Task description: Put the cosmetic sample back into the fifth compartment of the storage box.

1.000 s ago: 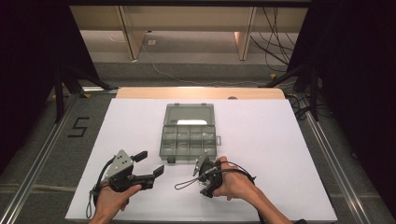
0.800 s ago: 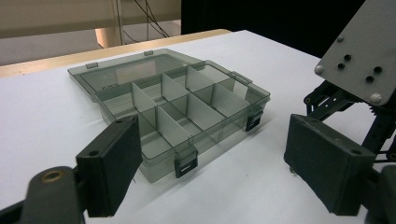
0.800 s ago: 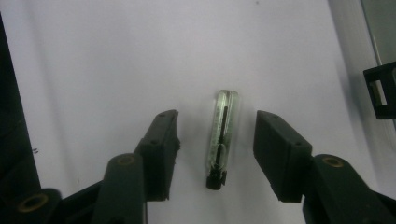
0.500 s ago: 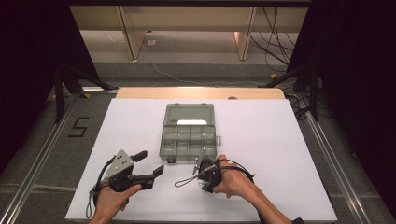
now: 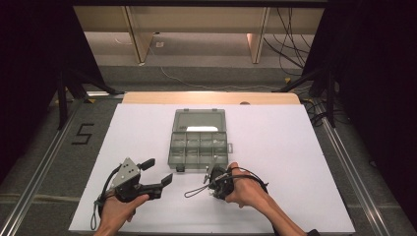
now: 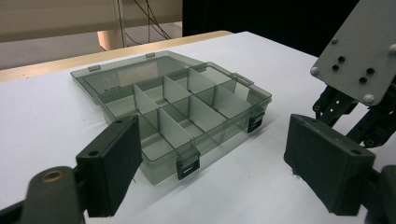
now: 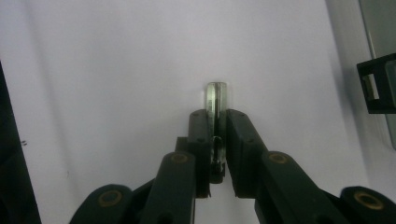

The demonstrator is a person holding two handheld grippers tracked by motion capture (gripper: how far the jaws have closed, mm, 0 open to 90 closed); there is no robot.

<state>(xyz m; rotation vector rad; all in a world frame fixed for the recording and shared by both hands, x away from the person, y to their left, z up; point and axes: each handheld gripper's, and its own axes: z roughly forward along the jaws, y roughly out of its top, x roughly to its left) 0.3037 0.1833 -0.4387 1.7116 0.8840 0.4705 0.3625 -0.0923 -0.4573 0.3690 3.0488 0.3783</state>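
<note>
A clear grey organizer box (image 5: 199, 140) lies open on the white tabletop, its compartments empty in the left gripper view (image 6: 177, 102). My right gripper (image 5: 215, 178) points down at the table just in front of the box. Its jaws have just been closing, and in the right gripper view they (image 7: 216, 119) pinch a small clear greenish stick (image 7: 216, 93) whose tip juts out past them. My left gripper (image 5: 157, 171) rests to the left of it, facing the box, open with nothing between its fingers (image 6: 112, 163).
The white sheet (image 5: 295, 162) covers the table, with a wooden strip (image 5: 211, 97) along its far edge. A black latch (image 7: 376, 84) of the box lies right of the right gripper's jaws. The right gripper's grey plate (image 6: 359, 51) stands close to the left gripper.
The right gripper's jaws have drawn together in front of the box. Both hands stay where they were, and the left gripper is unchanged.
</note>
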